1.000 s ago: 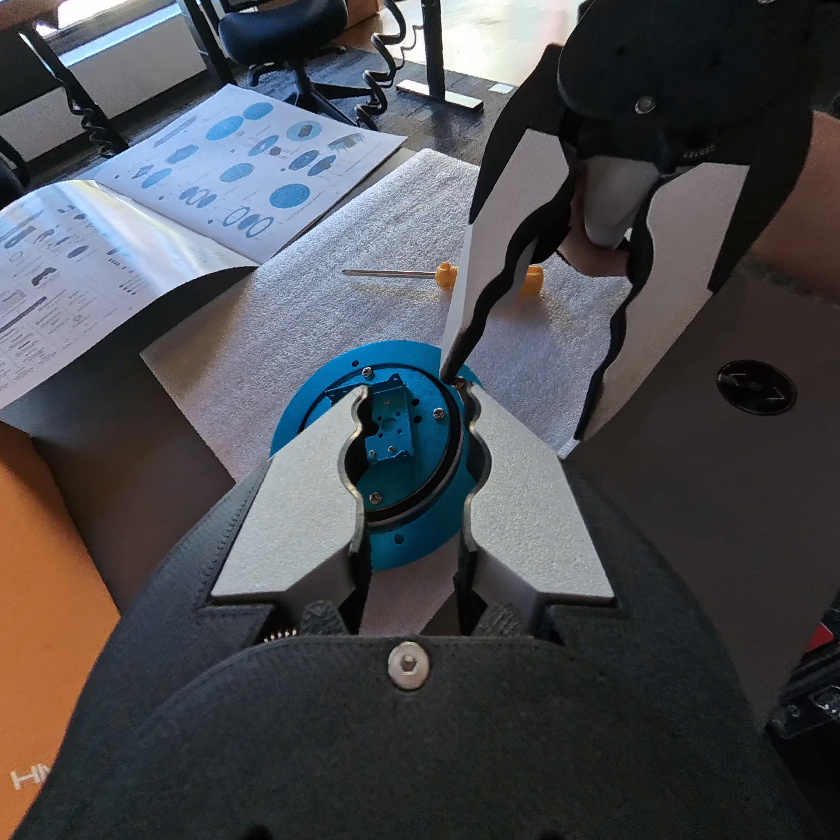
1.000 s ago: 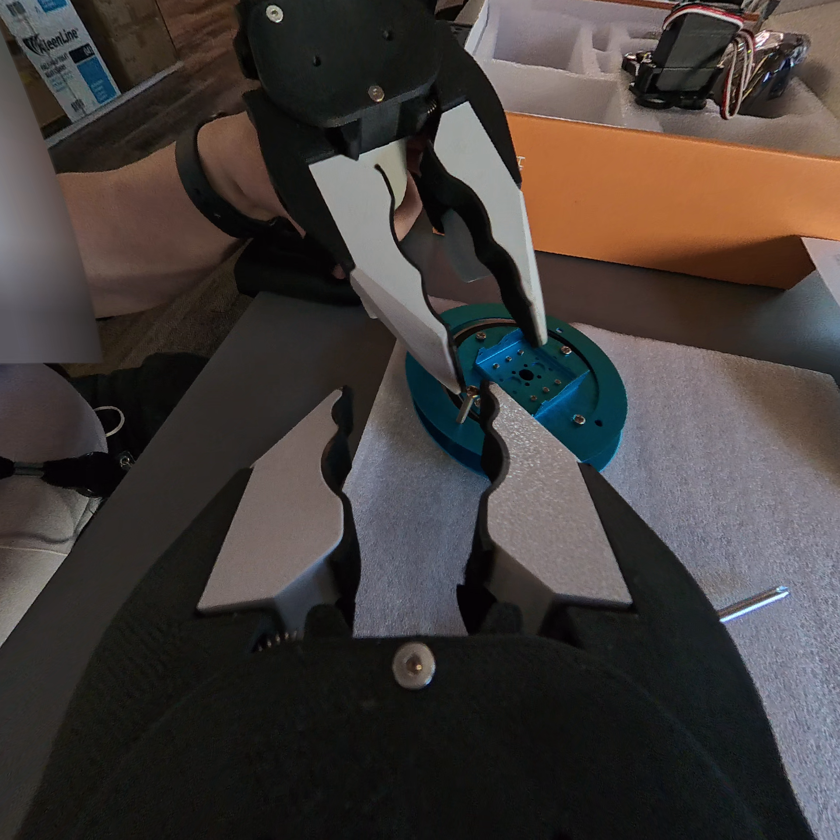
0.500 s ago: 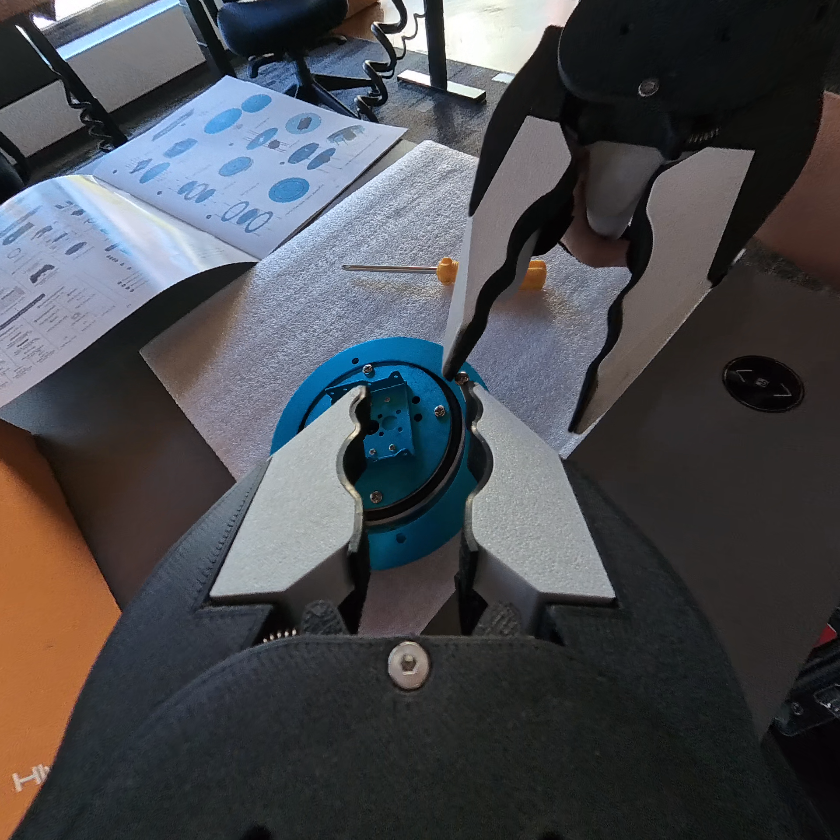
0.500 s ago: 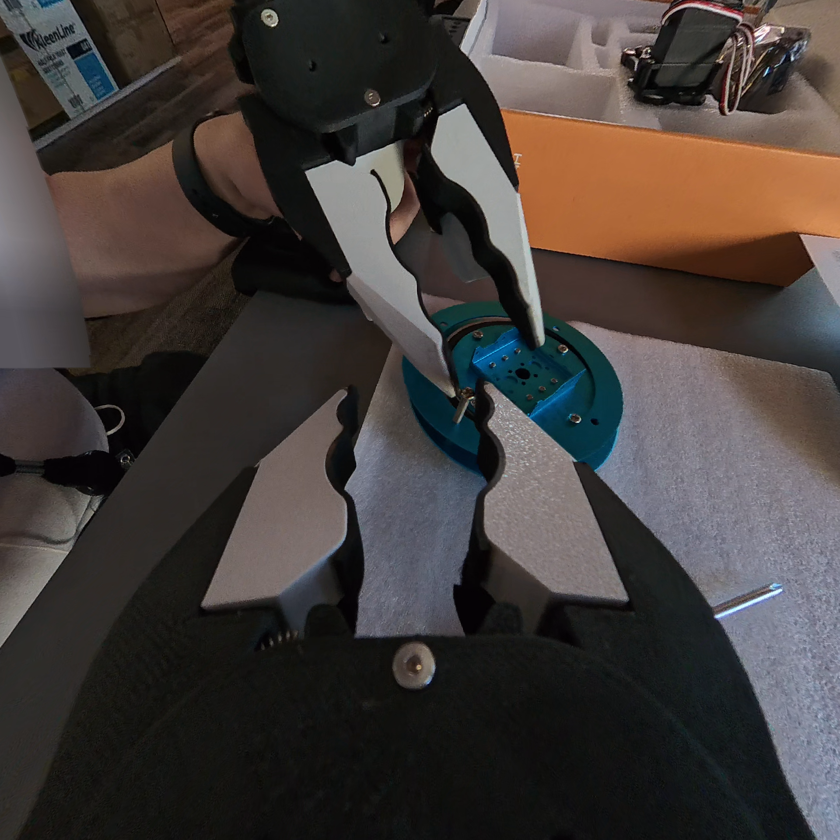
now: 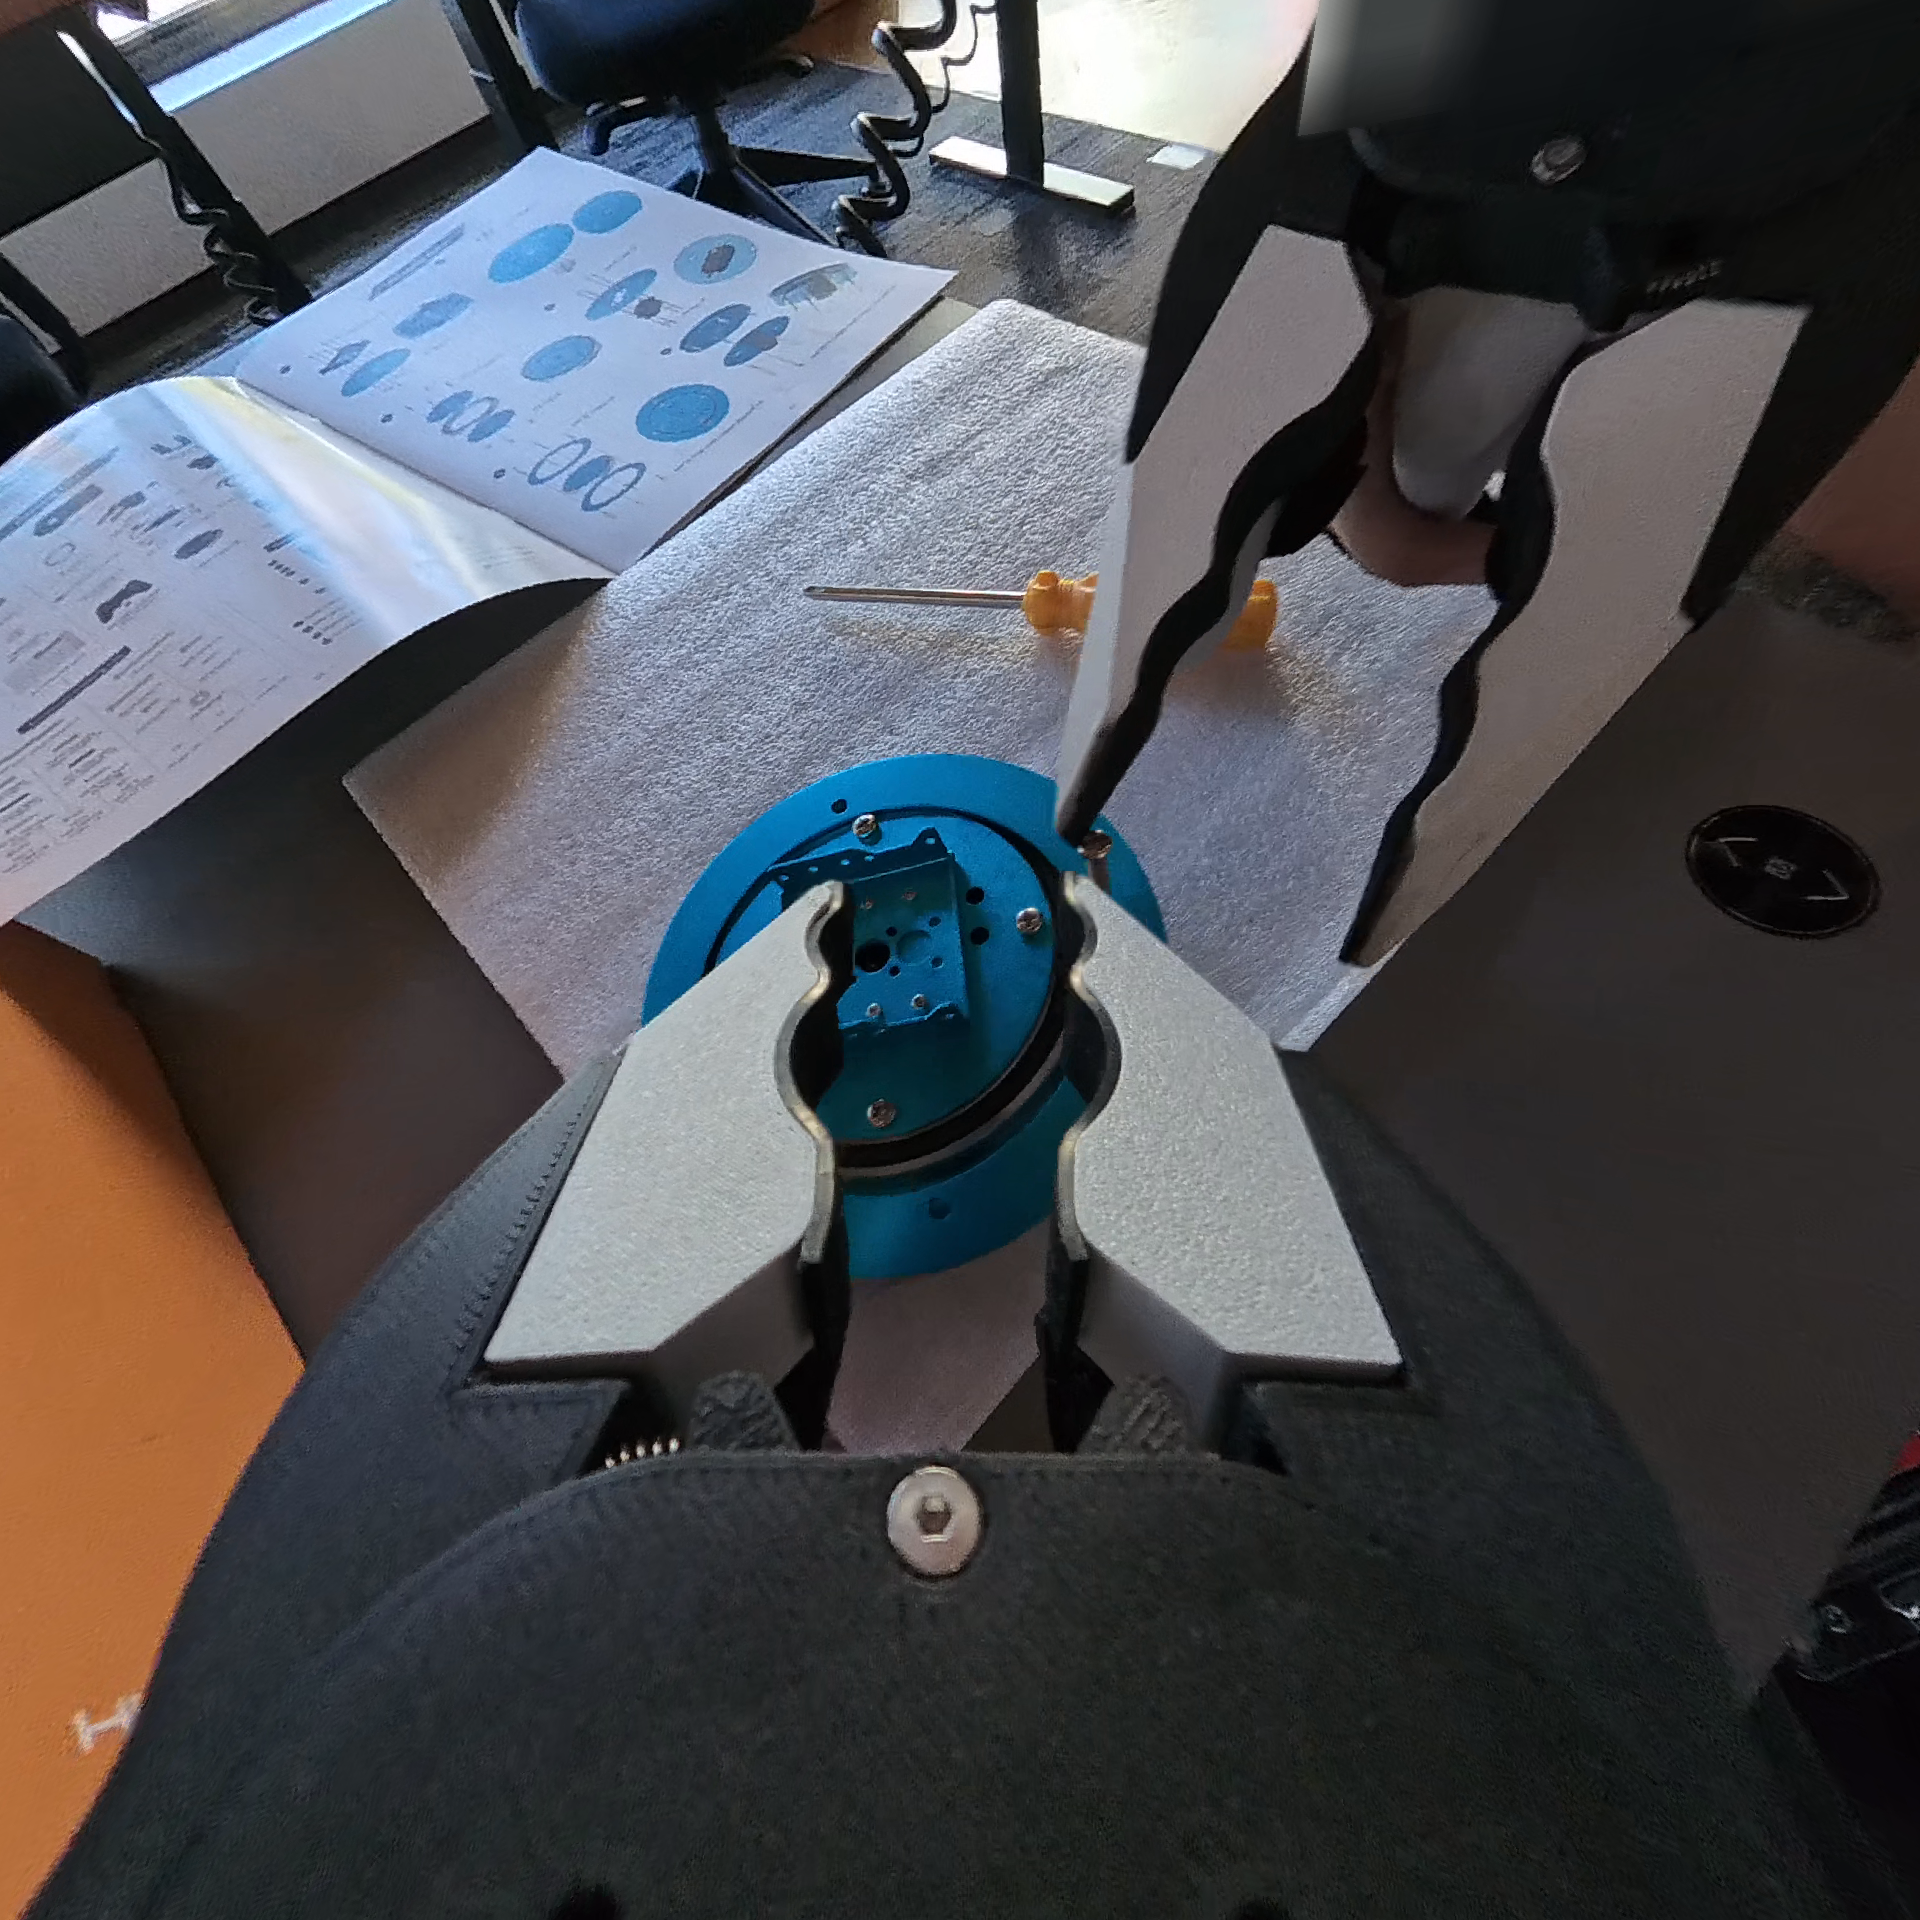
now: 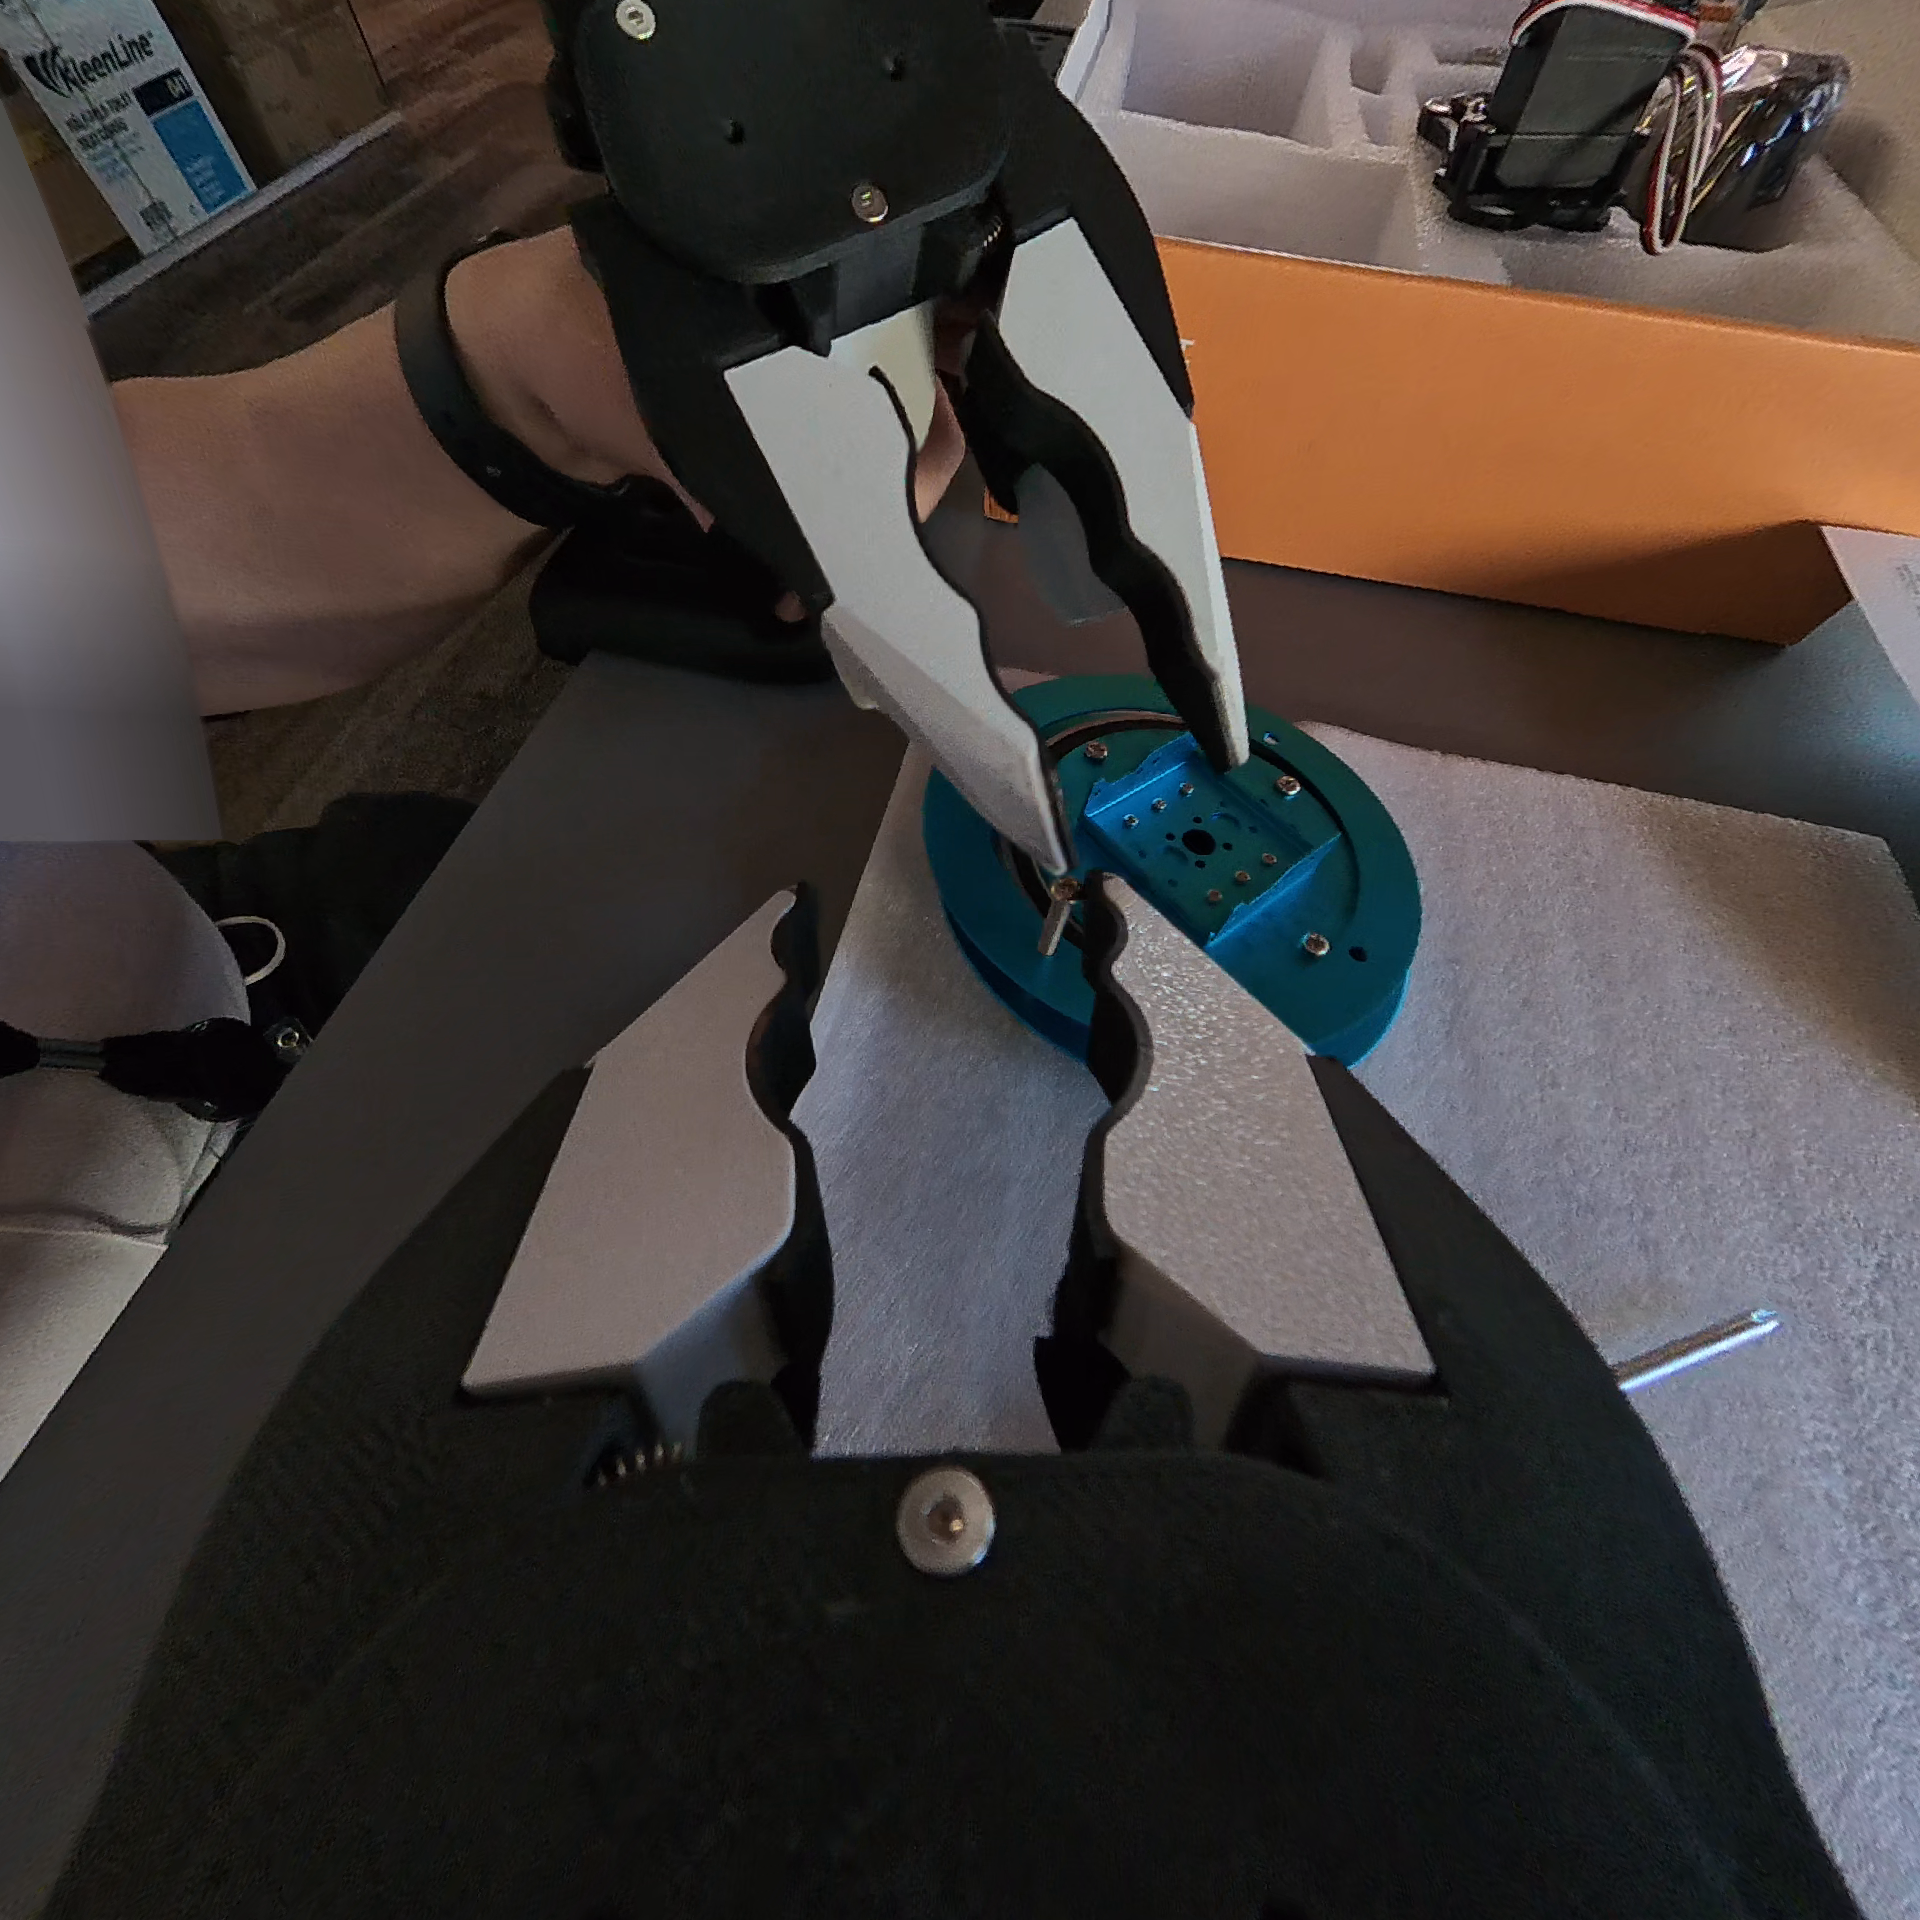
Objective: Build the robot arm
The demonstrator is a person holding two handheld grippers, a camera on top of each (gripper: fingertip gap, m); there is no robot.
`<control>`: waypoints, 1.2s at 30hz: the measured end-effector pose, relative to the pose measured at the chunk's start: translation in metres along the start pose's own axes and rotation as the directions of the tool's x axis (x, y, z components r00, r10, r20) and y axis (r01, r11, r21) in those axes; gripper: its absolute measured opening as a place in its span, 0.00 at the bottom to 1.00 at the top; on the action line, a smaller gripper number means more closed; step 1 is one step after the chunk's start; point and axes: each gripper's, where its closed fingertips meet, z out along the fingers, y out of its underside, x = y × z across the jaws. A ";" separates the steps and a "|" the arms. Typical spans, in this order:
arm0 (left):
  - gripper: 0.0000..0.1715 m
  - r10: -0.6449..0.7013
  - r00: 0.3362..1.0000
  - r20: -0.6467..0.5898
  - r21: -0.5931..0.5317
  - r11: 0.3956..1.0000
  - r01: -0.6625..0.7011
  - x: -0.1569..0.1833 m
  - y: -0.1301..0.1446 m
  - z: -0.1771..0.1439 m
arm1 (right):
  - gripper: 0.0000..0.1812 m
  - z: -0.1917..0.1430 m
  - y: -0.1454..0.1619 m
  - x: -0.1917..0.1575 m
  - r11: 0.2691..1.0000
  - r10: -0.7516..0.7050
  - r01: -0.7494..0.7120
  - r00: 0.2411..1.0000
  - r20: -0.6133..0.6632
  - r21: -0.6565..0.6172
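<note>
one round blue metal disc with a small blue perforated bracket screwed on top lies on one white foam sheet over the grey table. one yellow-handled screwdriver lies farther off on the sheet, partly hidden. one open booklet lies at far left, and one orange box is cut off by the frame. the left gripper stands part open, its fingers astride the bracket, gripping nothing. the right gripper is spread wide and released; one fingertip meets a small loose silver screw at the disc's rim, beside the left gripper's tip. whether the screw is pinched is hard to make out.
</note>
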 end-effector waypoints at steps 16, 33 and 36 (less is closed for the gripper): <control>0.21 -0.036 0.999 0.009 0.006 0.999 0.036 -0.003 0.000 -0.002 | 0.26 -0.003 0.002 -0.002 1.000 -0.004 0.004 1.000 -0.015 0.000; 0.23 -0.018 1.000 0.022 -0.030 0.999 0.019 -0.006 0.007 -0.002 | 0.27 -0.005 0.001 0.000 1.000 -0.001 0.002 1.000 -0.023 0.002; 0.23 -0.037 0.999 -0.019 0.003 0.999 0.037 0.001 0.001 -0.004 | 0.28 -0.004 0.000 0.003 1.000 0.003 -0.002 0.999 -0.033 0.011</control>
